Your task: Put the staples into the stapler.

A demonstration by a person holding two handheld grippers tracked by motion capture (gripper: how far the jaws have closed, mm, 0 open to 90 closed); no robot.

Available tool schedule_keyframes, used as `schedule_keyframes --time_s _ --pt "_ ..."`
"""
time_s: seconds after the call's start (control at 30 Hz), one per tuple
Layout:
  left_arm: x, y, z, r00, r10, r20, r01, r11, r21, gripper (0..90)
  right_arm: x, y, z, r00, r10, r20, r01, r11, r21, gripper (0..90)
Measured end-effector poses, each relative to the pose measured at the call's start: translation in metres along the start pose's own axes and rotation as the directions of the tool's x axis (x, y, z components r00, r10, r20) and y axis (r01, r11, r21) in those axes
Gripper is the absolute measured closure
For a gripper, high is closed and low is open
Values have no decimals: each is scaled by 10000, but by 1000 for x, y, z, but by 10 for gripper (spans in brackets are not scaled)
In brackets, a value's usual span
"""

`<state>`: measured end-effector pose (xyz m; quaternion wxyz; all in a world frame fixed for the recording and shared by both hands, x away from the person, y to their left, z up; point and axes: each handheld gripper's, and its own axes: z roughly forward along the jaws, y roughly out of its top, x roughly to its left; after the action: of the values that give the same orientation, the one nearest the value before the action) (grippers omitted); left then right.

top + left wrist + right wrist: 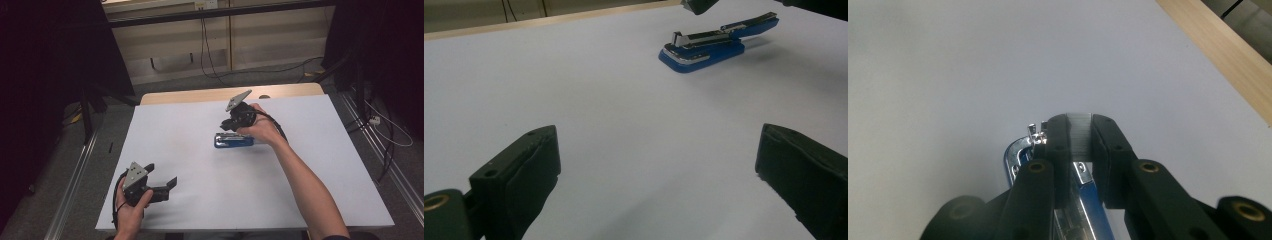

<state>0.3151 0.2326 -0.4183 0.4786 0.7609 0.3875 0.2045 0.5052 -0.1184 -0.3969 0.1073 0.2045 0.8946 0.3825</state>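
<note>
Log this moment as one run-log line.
right gripper: shut on blue-and-chrome metal stapler | stapler: lying on white table | left gripper: open, holding nothing, near table's front-left corner

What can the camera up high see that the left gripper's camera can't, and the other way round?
The high view takes in the person's left hand and right hand, the left gripper with its grey plate, and the floor with cables beyond the white table. The left gripper view looks out from low between its own wide-open jaws and shows the blue stapler with its top arm lifted off its base. Both show the stapler lying on the table, with the right gripper close above it.
</note>
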Motion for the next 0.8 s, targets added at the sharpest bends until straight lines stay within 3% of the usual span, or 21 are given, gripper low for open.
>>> schedule_keyframes --time_s 0.17,0.8 --pt "0 0 0 10000 25 8 -25 10000 21 45 -2 2 2 9990 -317 -327 327 9990 309 792" --pt "0 0 0 10000 18 18 -18 10000 5 45 -2 0 11 9892 -969 -1099 1015 9941 375 792"
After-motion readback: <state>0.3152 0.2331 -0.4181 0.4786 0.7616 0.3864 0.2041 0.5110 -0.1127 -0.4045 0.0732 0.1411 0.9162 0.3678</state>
